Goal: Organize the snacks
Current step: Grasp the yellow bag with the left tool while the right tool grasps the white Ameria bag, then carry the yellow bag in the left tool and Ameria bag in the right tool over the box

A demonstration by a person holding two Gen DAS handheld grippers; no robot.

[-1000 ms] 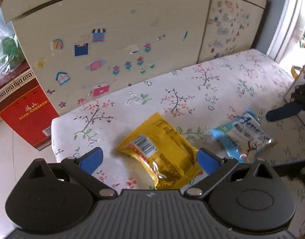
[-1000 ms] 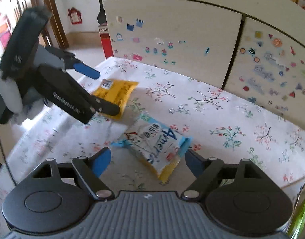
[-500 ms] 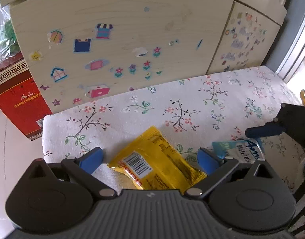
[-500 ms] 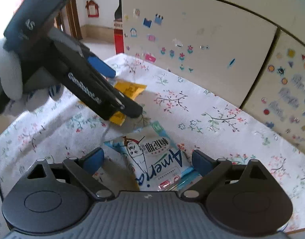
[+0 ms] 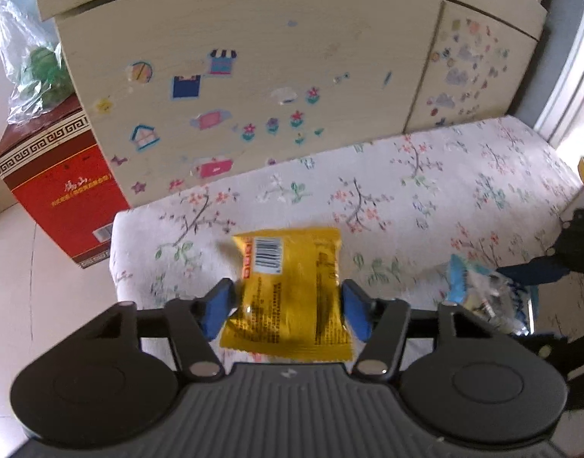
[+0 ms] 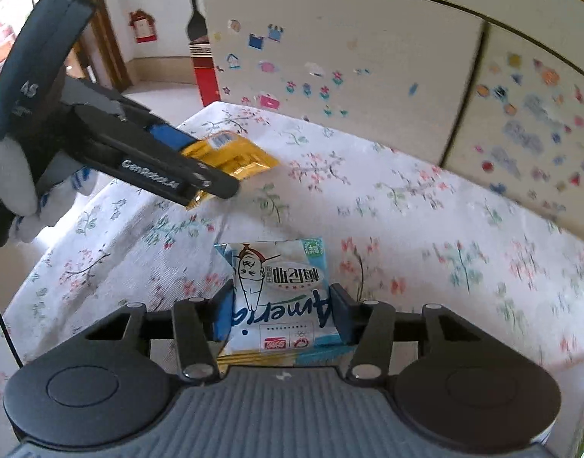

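Observation:
My left gripper (image 5: 288, 311) is shut on a yellow snack packet (image 5: 290, 290) with a barcode and holds it just above the floral tablecloth (image 5: 425, 191). The same packet shows in the right wrist view (image 6: 230, 154), pinched between the left gripper's fingers (image 6: 169, 137). My right gripper (image 6: 280, 315) is shut on a blue and white snack packet (image 6: 280, 286) printed "Ameria", lifted slightly off the cloth. That packet also shows at the right of the left wrist view (image 5: 482, 297).
A beige cabinet (image 5: 272, 68) covered in stickers stands right behind the table. A red cardboard box (image 5: 59, 187) with a plastic bag on it sits on the floor at the left. The table's left edge (image 5: 114, 252) is close to the left gripper.
Both grippers have closed on their packets and lifted them. The yellow packet now stands square between the left fingers, and the blue packet between the right fingers.

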